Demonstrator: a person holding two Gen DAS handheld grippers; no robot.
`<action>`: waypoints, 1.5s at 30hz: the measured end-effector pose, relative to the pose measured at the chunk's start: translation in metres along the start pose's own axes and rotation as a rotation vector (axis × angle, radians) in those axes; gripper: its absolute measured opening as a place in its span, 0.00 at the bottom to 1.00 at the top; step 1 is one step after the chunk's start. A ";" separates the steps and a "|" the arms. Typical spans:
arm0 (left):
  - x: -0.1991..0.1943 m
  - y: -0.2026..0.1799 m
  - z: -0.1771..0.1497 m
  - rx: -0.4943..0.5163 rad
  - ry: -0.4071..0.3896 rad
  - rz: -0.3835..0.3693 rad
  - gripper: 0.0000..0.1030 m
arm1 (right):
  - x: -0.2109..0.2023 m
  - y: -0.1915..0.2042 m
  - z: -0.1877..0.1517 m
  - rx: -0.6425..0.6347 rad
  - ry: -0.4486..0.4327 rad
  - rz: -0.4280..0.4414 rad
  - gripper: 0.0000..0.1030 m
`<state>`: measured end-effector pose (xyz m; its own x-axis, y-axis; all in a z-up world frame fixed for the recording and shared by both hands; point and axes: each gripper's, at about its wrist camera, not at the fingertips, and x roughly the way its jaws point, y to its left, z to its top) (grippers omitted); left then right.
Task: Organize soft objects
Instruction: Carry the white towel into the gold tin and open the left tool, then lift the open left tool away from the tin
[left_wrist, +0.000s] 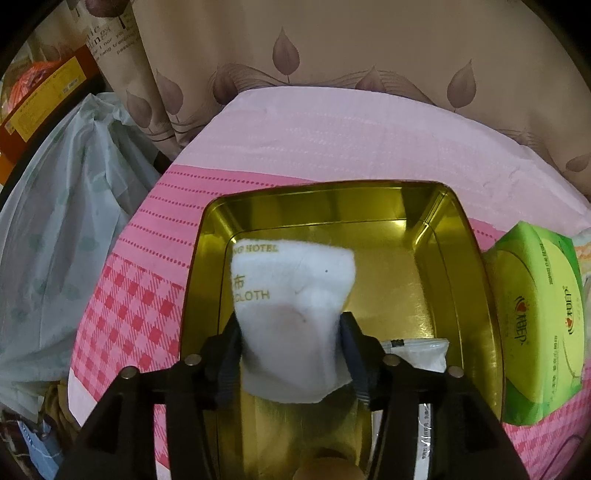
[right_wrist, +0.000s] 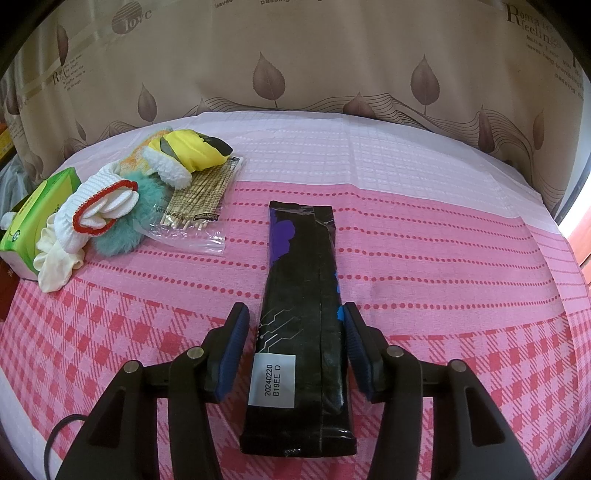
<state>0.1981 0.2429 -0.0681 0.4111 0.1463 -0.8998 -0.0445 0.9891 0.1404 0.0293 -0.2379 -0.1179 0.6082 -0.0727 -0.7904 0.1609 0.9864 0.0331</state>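
White cloth (left_wrist: 291, 314) between widened left claw (left_wrist: 290, 354) pads.

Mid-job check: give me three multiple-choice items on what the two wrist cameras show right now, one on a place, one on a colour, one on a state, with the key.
1. Where is the white cloth pouch?
A. Over the gold tin
B. On the green tissue pack
C. Among the gloves

2. What colour is the cuff trim on the white knit glove?
A. Blue
B. Red
C. Black

3. How does the right gripper stand to the black packet?
A. Packet far from its jaws
B. Packet lifted off the cloth
C. Packet between its jaws, lying on the tablecloth

Key: 1 A, the pouch hangs between the left gripper jaws above the gold tin. 2 B, a red edge rings the cuff. 3 C, the packet rests flat on the tablecloth.
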 end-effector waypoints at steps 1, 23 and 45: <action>-0.001 0.000 0.000 0.000 -0.004 -0.003 0.54 | 0.000 -0.002 0.000 0.000 0.000 0.000 0.48; -0.075 -0.028 -0.041 0.019 -0.164 0.026 0.55 | 0.000 -0.001 -0.001 -0.002 0.001 -0.004 0.49; -0.093 -0.053 -0.078 0.077 -0.239 0.032 0.55 | 0.000 0.003 0.000 0.003 0.005 -0.035 0.41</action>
<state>0.0912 0.1779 -0.0237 0.6146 0.1605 -0.7723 0.0045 0.9783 0.2070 0.0297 -0.2349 -0.1173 0.5982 -0.1067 -0.7942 0.1849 0.9827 0.0073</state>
